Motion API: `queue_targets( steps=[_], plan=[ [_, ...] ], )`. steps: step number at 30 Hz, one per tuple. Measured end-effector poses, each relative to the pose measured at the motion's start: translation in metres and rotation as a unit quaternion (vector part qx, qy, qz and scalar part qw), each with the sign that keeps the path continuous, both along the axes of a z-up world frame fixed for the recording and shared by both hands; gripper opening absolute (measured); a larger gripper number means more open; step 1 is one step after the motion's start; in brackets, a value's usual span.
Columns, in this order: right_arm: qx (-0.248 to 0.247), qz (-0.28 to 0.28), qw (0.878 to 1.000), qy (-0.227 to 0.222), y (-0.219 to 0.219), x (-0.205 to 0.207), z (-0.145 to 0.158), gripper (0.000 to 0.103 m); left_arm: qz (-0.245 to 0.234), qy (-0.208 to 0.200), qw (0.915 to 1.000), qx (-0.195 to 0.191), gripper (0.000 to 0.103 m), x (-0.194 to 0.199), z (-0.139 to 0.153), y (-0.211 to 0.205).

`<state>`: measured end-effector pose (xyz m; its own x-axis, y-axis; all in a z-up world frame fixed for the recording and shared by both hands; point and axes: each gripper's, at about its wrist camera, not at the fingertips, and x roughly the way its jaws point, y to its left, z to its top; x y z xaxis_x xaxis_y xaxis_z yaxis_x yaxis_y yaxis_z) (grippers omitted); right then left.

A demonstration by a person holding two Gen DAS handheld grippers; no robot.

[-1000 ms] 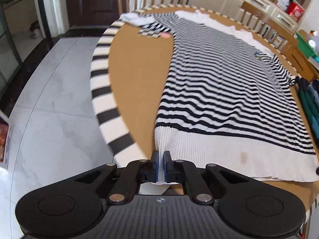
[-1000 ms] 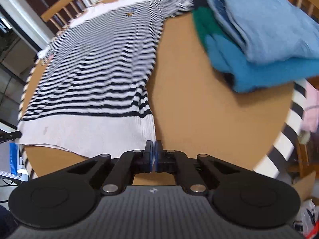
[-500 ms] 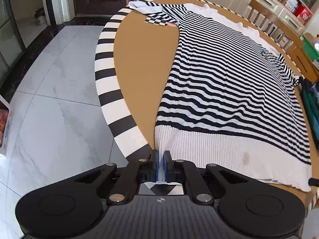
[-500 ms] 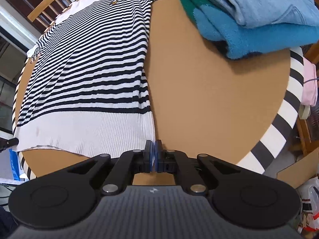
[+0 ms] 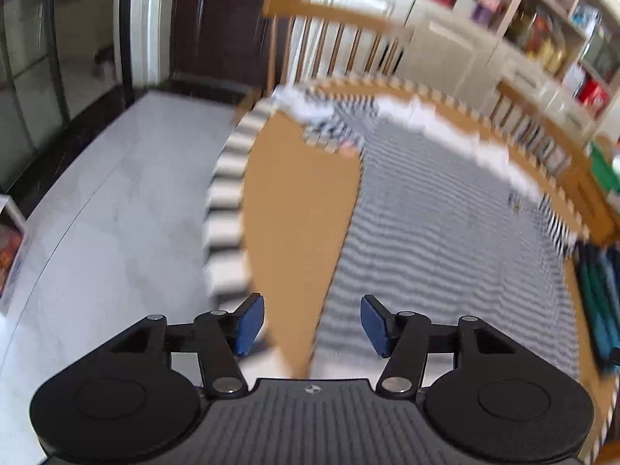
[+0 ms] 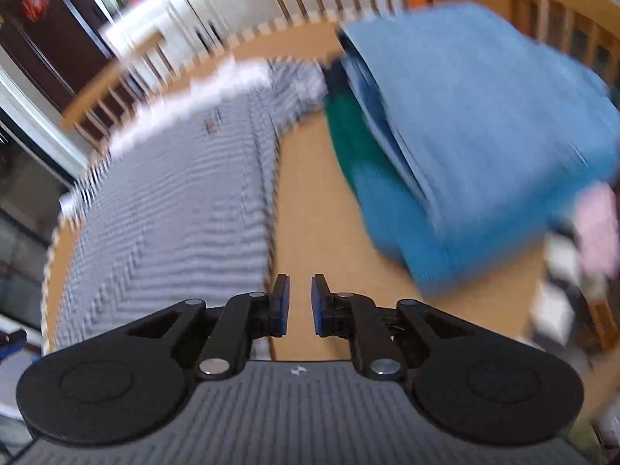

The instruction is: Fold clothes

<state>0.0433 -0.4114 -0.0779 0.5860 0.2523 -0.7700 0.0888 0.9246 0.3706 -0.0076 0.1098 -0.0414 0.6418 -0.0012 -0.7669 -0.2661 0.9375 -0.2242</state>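
Folding has hardly begun, by the look of it — the striped garment (image 5: 445, 232) lies spread flat over the round desk (image 5: 302, 209), stretching away ahead of both tools with no fold visible in it. The left tool (image 5: 312, 323) stands wide open and empty, the garment's near edge running just under its right finger. The right tool (image 6: 296, 304) is parted by a narrow gap, nothing between its pads, the garment's side edge just off its left finger. Ahead and to its right sits a stack of folded clothes (image 6: 465, 135) — seemingly finished. Both views are blurred.
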Motion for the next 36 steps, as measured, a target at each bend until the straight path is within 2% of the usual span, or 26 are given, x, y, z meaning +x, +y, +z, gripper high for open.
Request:
queue_targets(
  steps=[3,6,10,12,14,16,19,22,24,26,27,28,31,36],
  plan=[
    [0.008,0.003,1.0,-0.028,0.008,0.052,-0.015,0.014,-0.016,-0.021,0.9995,0.017,0.058,0.045,-0.013,-0.015],
    [0.024,-0.005,0.999,-0.024,0.011,0.093,-0.031,0.014,-0.028,-0.018,0.998,0.053,0.057,0.088,-0.03,-0.034],
    [0.005,0.009,1.0,-0.015,0.021,0.126,-0.046,0.014,-0.02,0.005,0.9952,0.096,0.056,0.123,-0.053,-0.055],
    [-0.017,0.03,0.999,-0.019,0.031,0.127,-0.047,0.012,-0.024,0.023,0.9937,0.107,0.054,0.129,-0.06,-0.062],
    [-0.039,0.05,0.998,-0.022,0.04,0.129,-0.049,0.006,-0.035,0.025,0.9916,0.122,0.042,0.13,-0.065,-0.067],
    [-0.066,0.08,0.994,-0.03,0.049,0.127,-0.048,0.003,-0.046,0.019,0.9888,0.14,0.005,0.128,-0.066,-0.072],
    [-0.12,0.099,0.987,-0.037,0.05,0.119,-0.04,0.003,-0.025,0.026,0.9876,0.153,0.005,0.127,-0.064,-0.073],
    [-0.134,0.082,0.987,-0.03,0.038,0.115,-0.039,0.001,0.0,0.027,0.9895,0.142,0.006,0.121,-0.064,-0.067],
    [-0.122,0.072,0.989,-0.035,0.033,0.116,-0.042,0.0,-0.006,0.025,0.989,0.146,0.006,0.119,-0.064,-0.068],
    [-0.1,0.059,0.993,-0.034,0.028,0.116,-0.043,0.006,-0.009,0.028,0.9899,0.139,0.016,0.12,-0.06,-0.067],
    [-0.089,0.052,0.994,-0.034,0.026,0.117,-0.044,0.007,-0.007,0.031,0.991,0.13,0.036,0.119,-0.058,-0.064],
    [-0.086,0.04,0.995,-0.043,0.025,0.112,-0.04,0.007,-0.006,0.034,0.9921,0.121,0.049,0.119,-0.056,-0.062],
    [-0.083,0.019,0.994,-0.071,0.026,0.094,-0.025,0.008,-0.005,-0.01,0.9946,0.103,0.048,0.116,-0.04,-0.041],
    [-0.085,0.026,0.994,-0.07,0.057,0.079,-0.017,0.016,-0.031,-0.056,0.991,0.118,0.048,0.161,-0.031,-0.002]
  ],
)
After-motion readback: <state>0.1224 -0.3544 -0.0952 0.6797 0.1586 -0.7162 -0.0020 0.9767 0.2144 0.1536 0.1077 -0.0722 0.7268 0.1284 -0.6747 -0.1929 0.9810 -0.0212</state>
